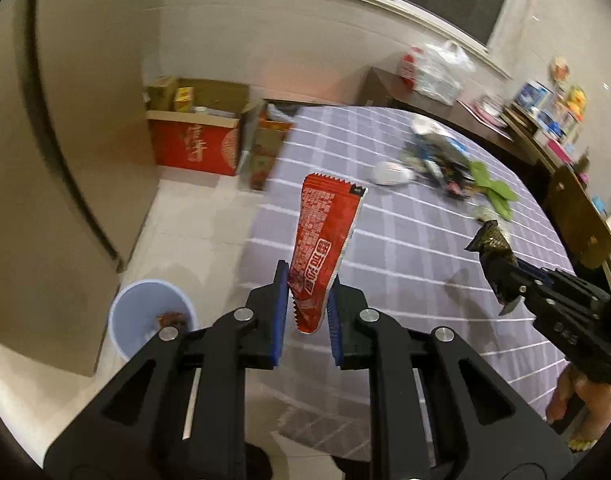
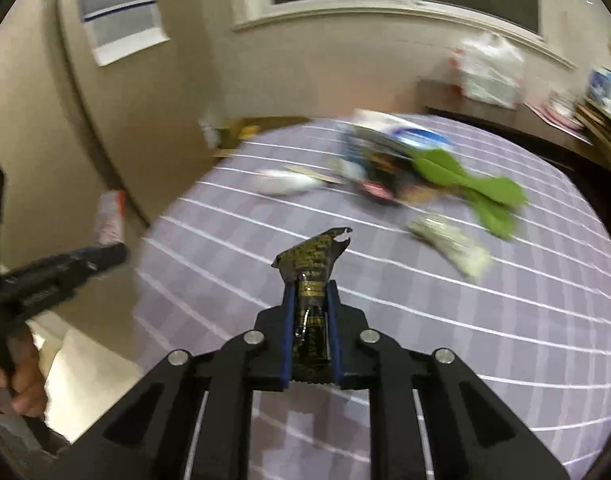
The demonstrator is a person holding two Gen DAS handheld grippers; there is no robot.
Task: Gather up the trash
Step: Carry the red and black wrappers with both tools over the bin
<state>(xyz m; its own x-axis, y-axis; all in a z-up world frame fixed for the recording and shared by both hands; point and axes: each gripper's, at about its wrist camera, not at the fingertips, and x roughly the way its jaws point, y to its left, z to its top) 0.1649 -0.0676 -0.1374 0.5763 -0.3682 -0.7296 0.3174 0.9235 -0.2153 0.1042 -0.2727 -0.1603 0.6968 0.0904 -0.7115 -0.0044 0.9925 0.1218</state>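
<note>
Left gripper (image 1: 307, 292) pinched the red wrapper (image 1: 325, 240) by its lower end; right gripper (image 2: 310, 304) was clamped on the dark wrapper (image 2: 311, 280). Both were over the bench (image 1: 405, 240) edge, bin (image 1: 129, 312) on the floor left of it.

Risks, my read: red wrapper held only low down, thin foil could slip out mid-carry; bin is narrow, so a release off-centre lands on the floor.

Red wrapper's long axis ran up and away from the gripper, free end tilted right. Dark wrapper likewise, along the fingers. More trash (image 1: 445, 160) lay further out on the bench.
</note>
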